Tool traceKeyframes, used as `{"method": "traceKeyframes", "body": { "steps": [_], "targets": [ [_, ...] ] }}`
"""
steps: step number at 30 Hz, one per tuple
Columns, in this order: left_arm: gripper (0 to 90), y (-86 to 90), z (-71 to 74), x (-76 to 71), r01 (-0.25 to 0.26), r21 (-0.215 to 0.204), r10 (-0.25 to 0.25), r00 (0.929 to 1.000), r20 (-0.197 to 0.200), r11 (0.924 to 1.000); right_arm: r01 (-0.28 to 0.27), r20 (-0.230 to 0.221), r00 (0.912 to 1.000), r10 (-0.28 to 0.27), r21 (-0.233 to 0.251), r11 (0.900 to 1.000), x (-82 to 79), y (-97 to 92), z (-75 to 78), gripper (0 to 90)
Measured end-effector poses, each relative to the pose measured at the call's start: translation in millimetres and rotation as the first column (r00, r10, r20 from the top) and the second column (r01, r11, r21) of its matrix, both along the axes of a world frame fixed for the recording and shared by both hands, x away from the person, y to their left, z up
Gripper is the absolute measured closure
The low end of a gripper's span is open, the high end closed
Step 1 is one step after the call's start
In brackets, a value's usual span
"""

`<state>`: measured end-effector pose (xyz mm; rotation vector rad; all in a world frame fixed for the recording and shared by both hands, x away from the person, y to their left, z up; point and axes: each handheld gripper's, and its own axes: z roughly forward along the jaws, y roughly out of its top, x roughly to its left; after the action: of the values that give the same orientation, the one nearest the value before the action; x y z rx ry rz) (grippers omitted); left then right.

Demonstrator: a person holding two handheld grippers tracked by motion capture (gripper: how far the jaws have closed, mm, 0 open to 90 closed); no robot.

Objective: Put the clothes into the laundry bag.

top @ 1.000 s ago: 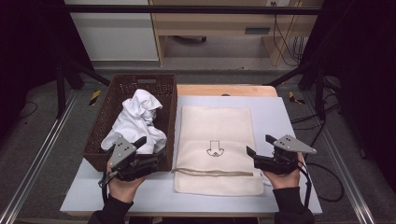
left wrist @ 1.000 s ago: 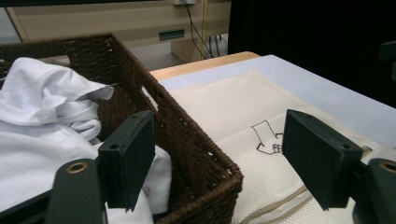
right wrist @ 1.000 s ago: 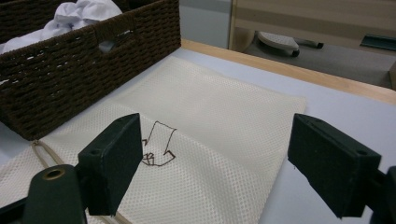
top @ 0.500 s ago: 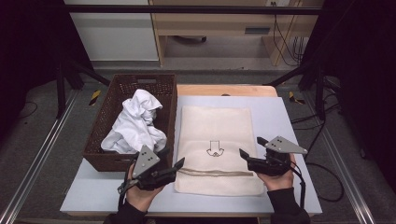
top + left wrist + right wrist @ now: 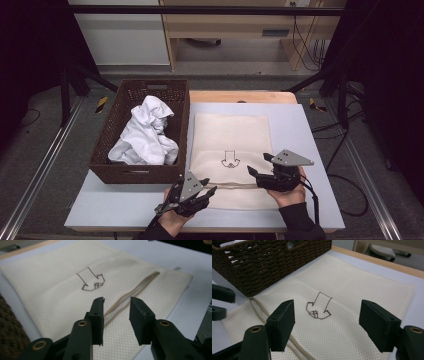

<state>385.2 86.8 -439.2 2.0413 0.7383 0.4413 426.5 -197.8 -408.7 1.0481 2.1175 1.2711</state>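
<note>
Zipper [image 5: 130, 296] slit on mesh bag [image 5: 50, 290] clearest beyond left gripper [image 5: 116, 315].

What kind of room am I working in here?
Most likely a lab or recording rig, not a home: the white table sits inside a metal frame with black curtains at both sides, and loose cables run along the floor behind.
</note>
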Motion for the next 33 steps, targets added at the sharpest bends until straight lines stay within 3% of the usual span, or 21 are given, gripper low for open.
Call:
{"method": "traceKeyframes", "body": {
  "steps": [3, 6, 11, 17, 20, 24, 28, 33],
  "targets": [
    [70.8, -3.0, -8.0, 2.6, 0.010, 0.022, -0.009, 0.9997, -0.021, 0.9997, -0.011, -0.014, 0.9998, 0.011, -0.008, 0.9999, 0.5, 3.1, -3.4, 30.7],
    [79.2, -6.5, -20.5, 8.0, 0.024, 0.039, -0.021, 0.9974, -0.069, 0.9990, -0.026, -0.035, 0.9991, 0.026, -0.012, 0.9996, 0.6, 7.5, -9.4, 32.8],
    [86.8, -11.7, -32.7, 11.6, 0.046, 0.084, -0.038, 0.9947, -0.095, 0.9954, -0.061, -0.064, 0.9962, 0.059, -0.031, 0.9977, 0.9, 15.2, -18.6, 37.5],
    [88.7, -15.7, -38.8, 11.5, 0.066, 0.109, -0.054, 0.9926, -0.109, 0.9918, -0.094, -0.106, 0.9904, 0.088, -0.055, 0.9940, 2.0, 24.2, -32.2, 45.1],
    [88.5, -17.0, -43.3, 11.5, 0.068, 0.119, -0.054, 0.9916, -0.117, 0.9905, -0.097, -0.126, 0.9885, 0.083, -0.108, 0.9894, 4.2, 30.8, -42.8, 48.3],
    [88.2, -18.1, -44.9, 9.7, 0.066, 0.114, -0.054, 0.9929, -0.106, 0.9913, -0.127, -0.183, 0.9784, 0.097, -0.161, 0.9788, 7.2, 41.1, -56.9, 56.4],
    [88.2, -18.5, -44.8, 9.4, 0.063, 0.115, -0.051, 0.9930, -0.107, 0.9913, -0.131, -0.195, 0.9760, 0.097, -0.169, 0.9770, 9.0, 43.3, -60.9, 58.7],
    [88.1, -18.0, -44.5, 11.0, 0.064, 0.107, -0.051, 0.9913, -0.121, 0.9922, -0.119, -0.195, 0.9777, 0.078, -0.212, 0.9699, 13.2, 45.2, -67.2, 64.3]
  ]
}}
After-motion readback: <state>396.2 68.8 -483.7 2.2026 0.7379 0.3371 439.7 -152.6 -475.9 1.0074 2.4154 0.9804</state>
